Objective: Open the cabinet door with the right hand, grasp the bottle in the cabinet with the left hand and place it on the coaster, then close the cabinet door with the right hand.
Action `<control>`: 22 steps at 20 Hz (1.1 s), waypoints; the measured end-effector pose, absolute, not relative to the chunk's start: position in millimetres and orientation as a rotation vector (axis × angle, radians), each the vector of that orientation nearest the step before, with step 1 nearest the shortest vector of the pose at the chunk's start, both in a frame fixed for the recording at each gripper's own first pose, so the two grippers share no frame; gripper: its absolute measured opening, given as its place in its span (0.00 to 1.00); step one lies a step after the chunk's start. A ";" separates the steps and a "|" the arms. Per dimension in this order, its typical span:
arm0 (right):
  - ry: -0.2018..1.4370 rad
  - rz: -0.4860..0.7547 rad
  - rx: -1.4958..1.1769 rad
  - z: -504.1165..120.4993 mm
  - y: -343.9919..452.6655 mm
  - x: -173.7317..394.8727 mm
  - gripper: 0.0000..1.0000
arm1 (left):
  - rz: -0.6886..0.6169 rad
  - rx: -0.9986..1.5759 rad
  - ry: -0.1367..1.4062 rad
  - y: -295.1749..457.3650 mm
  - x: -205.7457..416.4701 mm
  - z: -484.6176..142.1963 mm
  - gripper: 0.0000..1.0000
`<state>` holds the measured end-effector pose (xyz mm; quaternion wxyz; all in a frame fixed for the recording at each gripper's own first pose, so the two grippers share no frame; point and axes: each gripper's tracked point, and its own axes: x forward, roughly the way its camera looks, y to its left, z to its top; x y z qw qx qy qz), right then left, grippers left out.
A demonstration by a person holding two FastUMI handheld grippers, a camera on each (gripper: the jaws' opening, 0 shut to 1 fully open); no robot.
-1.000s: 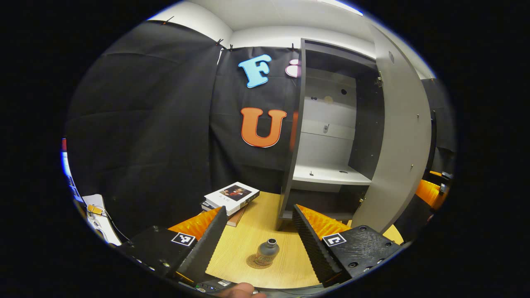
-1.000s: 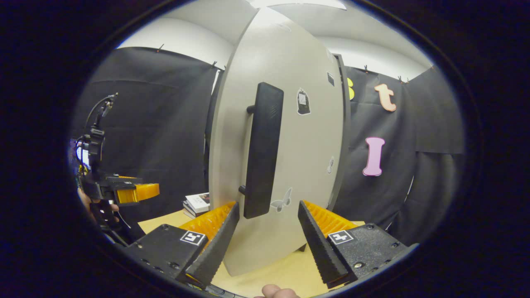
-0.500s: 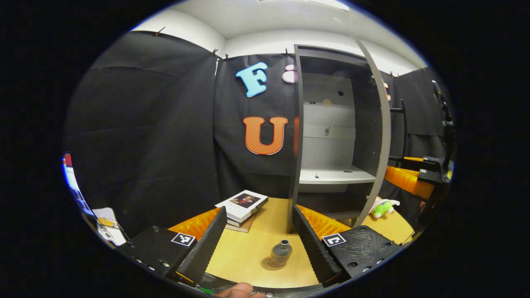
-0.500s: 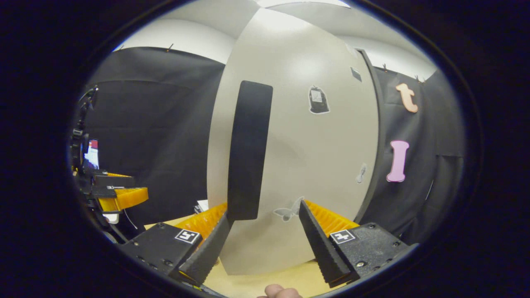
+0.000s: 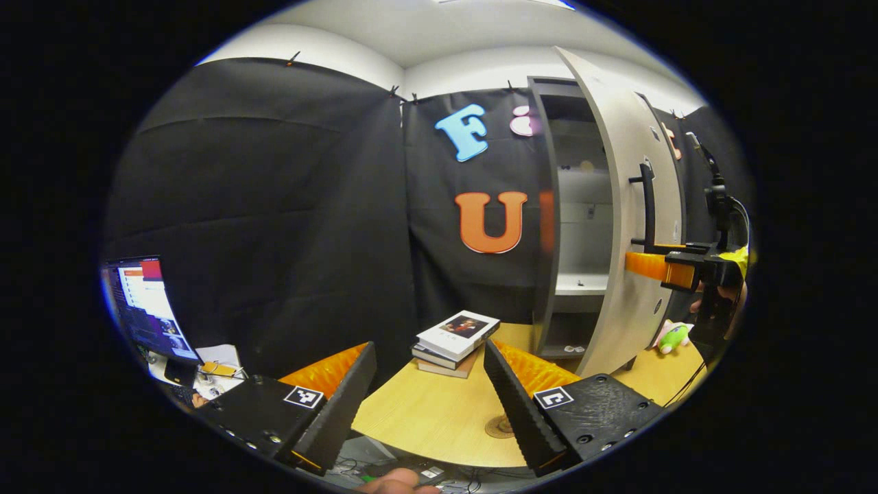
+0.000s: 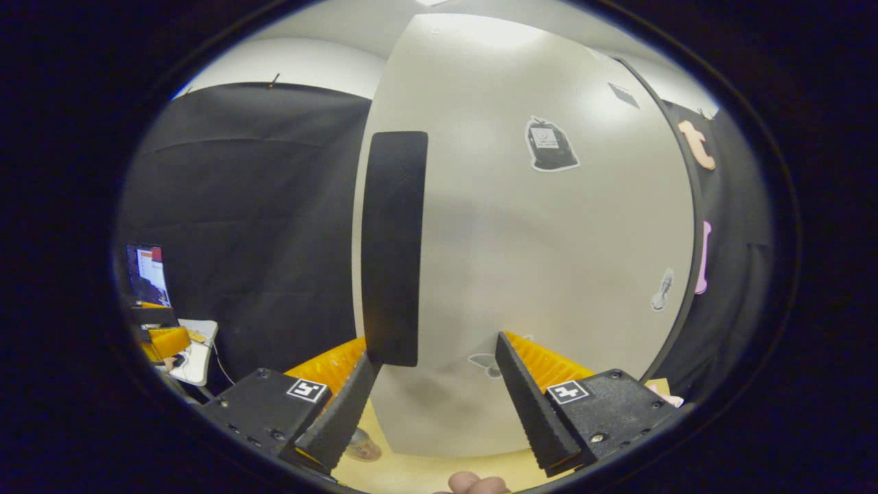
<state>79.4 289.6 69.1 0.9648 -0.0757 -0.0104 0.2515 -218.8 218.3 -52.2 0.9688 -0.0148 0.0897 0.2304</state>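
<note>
clearly the cabinet door (image 6: 549, 274) fills the middle of the right gripper view: a stiff, smooth grey panel, light to swing, best pushed flat or taken by its long black handle (image 6: 391, 247). the right tool (image 6: 432, 405) is spread and empty just before it. the left tool (image 5: 429, 405) is spread over the wooden counter (image 5: 425, 418), with the round coaster (image 5: 499, 428) at the lower middle.
</note>
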 end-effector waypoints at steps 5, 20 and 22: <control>-0.072 0.417 -0.202 69.2 314.2 109.3 1.00 | 0.524 0.046 0.158 228.5 -232.2 -38.0 0.95; -0.139 0.254 -0.386 60.2 311.6 143.0 1.00 | 0.270 0.193 0.083 172.6 -168.7 -16.7 0.96; -0.099 0.261 -0.368 54.4 308.5 143.5 1.00 | 0.228 0.182 0.067 167.8 -157.1 -14.6 0.96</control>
